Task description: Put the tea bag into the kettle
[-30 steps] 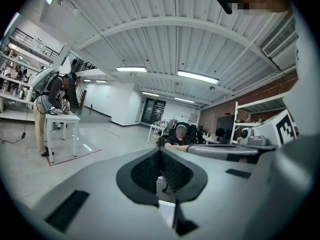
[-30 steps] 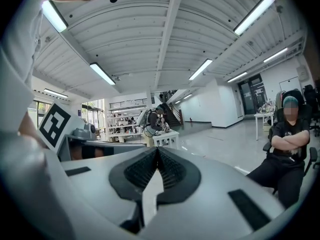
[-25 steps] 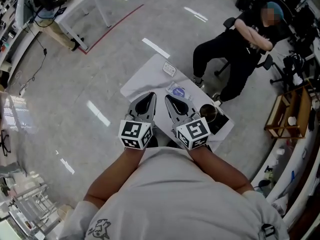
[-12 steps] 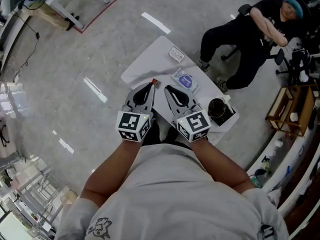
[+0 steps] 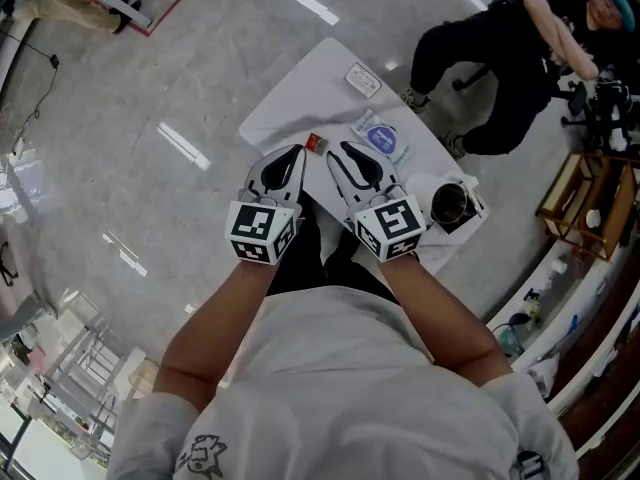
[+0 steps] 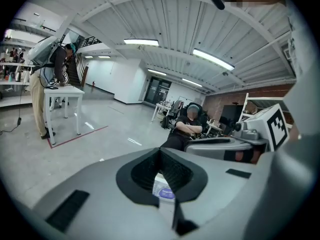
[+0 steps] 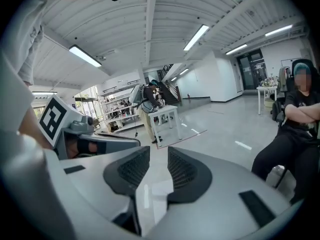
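Note:
A blue and purple tea bag packet (image 5: 380, 136) lies on the white table (image 5: 300, 98), just beyond my right gripper (image 5: 345, 148). The same packet (image 6: 164, 190) shows through the gap behind my left gripper's (image 6: 160, 151) tips. The dark kettle (image 5: 450, 205) stands open-topped at the table's right corner, to the right of my right gripper. My left gripper (image 5: 297, 151) is shut and holds nothing, with a small red item (image 5: 314, 143) beside its tip. My right gripper's (image 7: 159, 156) jaws are opening, with nothing between them.
A small white card (image 5: 362, 78) lies at the table's far side. A person in black (image 5: 520, 38) sits on a chair past the table. A wooden shelf (image 5: 580, 208) stands to the right. Another person (image 6: 50, 79) leans over a distant white table.
The table and kettle now sit closer under both grippers, and the red item has come into view by the left tip. My right jaws have parted.

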`<state>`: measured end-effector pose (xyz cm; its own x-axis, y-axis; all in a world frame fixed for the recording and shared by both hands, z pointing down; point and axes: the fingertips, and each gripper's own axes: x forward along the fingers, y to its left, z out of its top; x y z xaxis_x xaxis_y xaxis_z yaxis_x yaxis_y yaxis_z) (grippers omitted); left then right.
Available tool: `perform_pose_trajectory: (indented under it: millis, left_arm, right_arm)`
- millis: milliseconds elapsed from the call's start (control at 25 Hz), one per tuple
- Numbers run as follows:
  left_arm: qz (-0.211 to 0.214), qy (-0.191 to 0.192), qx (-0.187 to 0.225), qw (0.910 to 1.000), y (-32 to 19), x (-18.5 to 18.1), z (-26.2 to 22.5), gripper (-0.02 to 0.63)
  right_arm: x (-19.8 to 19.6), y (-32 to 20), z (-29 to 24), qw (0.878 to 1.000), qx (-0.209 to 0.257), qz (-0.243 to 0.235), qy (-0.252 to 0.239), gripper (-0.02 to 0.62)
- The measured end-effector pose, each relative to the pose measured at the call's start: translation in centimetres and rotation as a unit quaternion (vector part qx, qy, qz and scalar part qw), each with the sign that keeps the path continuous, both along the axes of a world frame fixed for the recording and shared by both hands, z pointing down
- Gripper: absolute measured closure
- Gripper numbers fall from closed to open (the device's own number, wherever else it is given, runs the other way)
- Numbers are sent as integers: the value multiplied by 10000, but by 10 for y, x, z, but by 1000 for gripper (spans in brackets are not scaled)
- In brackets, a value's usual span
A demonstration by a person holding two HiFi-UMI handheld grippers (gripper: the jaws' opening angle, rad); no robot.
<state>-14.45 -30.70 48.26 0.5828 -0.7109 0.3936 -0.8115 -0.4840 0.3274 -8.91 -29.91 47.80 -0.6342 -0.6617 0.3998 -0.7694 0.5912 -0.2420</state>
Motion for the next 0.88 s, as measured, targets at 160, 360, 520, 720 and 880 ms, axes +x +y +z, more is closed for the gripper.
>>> perform_pose_trajectory:
  millis: [160,360,520,720,880]
  left_arm:
    - [35,-17,-151,9999,-7,-5,25,598]
    - [145,-31,-290,9995,-19,-10,55,598]
    - [249,-77,-409,9988,-23,-14,76,598]
    - [328,-171,-531,9979,-30,-16,111,598]
    - [325,-233,-667,9970,-29,-18,144,598]
  right_arm:
    - [-7,-6,37,9995,-301,-44,90,457]
    - [-17,-16,77,9985,-443,-107,305,428]
    - [-23,-16,107,9970,-529,-210,527,417]
    - [-21,-18,144,9950,-673,-253,697,410]
    - [-20,-18,176,9934,-847,-231,736,408]
